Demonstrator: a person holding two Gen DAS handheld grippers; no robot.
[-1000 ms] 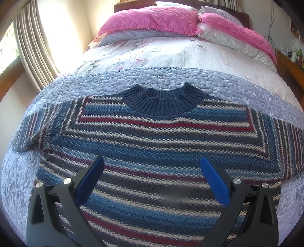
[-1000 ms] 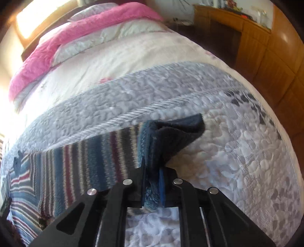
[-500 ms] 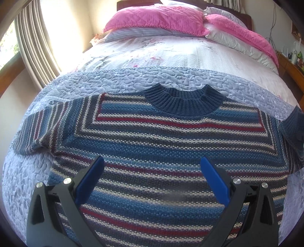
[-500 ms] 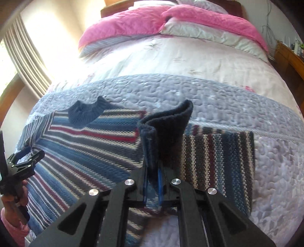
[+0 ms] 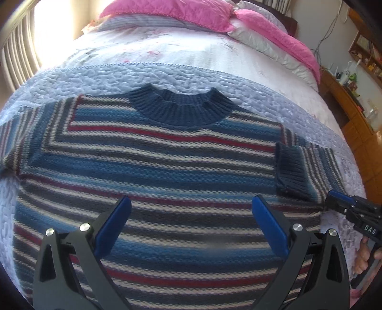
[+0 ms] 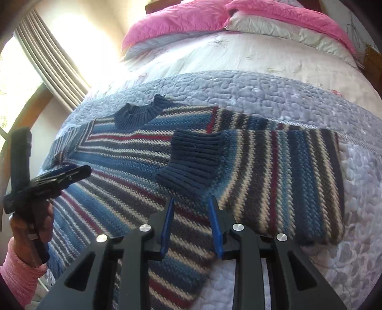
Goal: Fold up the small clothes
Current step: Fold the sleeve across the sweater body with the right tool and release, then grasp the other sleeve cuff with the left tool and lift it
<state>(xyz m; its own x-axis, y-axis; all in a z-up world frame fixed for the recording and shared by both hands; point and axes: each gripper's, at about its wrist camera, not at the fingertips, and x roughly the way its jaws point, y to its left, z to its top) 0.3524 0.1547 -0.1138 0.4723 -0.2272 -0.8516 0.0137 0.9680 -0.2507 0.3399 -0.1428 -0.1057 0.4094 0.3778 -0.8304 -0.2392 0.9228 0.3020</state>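
Bed carrying a striped sweater, one sleeve folded inward.
Left tongs spread wide; right tongs parted, gripping nothing.

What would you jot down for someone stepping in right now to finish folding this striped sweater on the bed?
Left gripper: open, empty, hovering above the lower front of the blue, red and cream striped knit sweater.
Right gripper: open, empty, just short of the navy ribbed cuff.
Sweater lies flat, face up, on the lilac quilted bedspread, navy collar towards the pink pillows.
Done: the sleeve on the right-gripper side is folded in, its cuff resting on the chest.
Left: the other sleeve is spread out; fold it in, then fold the body.
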